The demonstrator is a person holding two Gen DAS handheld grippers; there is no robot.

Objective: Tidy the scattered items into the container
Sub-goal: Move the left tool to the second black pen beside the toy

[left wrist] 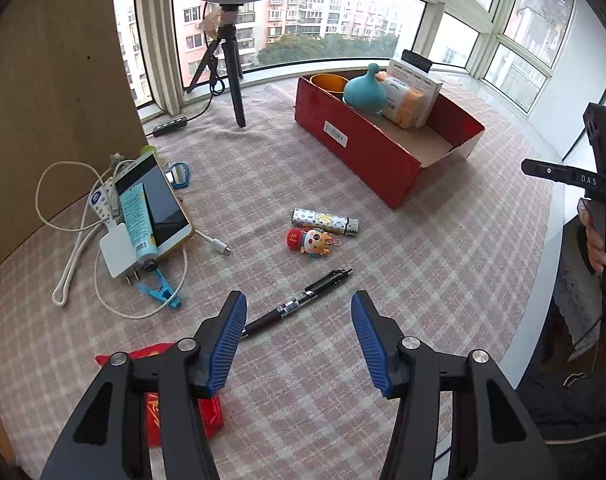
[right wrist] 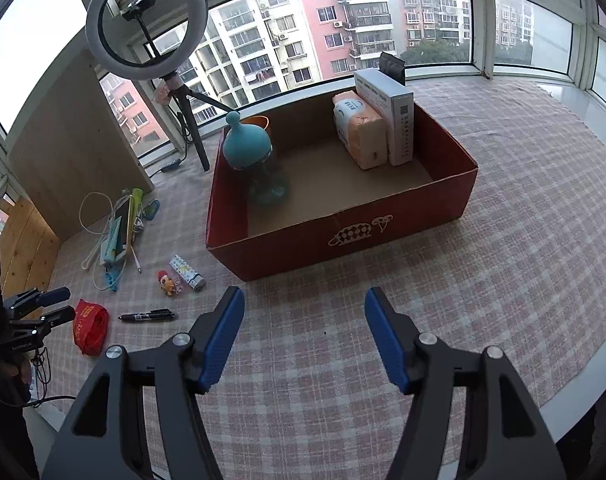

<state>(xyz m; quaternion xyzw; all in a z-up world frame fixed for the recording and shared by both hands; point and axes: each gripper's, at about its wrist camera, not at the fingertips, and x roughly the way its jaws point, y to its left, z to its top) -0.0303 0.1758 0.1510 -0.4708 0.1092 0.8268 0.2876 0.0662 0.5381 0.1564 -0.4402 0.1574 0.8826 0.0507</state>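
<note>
A red cardboard box (left wrist: pixel 367 152) (right wrist: pixel 295 248) stands on the checked cloth. It holds a teal bottle (right wrist: pixel 247 144), an orange cup (left wrist: pixel 329 84), a tissue pack (right wrist: pixel 361 132) and a white carton (right wrist: pixel 387 116). On the cloth lie a black pen (left wrist: pixel 299 302) (right wrist: pixel 147 316), a patterned tube (left wrist: pixel 325 221) (right wrist: pixel 187 273), a doll keychain (left wrist: pixel 313 242) (right wrist: pixel 169 280) and a red pouch (left wrist: pixel 207 404) (right wrist: pixel 91 326). My left gripper (left wrist: pixel 299 316) is open just above the pen's near end. My right gripper (right wrist: pixel 305 310) is open and empty in front of the box.
At the left lies a pile: phone (left wrist: pixel 159 200), cream tube (left wrist: pixel 137 220), white charger (left wrist: pixel 117 248) with cable, blue clip (left wrist: pixel 161 292), small blue mirror (left wrist: pixel 179 174). A ring light on a tripod (left wrist: pixel 231 76) (right wrist: pixel 187 120) stands behind. A wooden panel (left wrist: pixel 59 100) borders the left.
</note>
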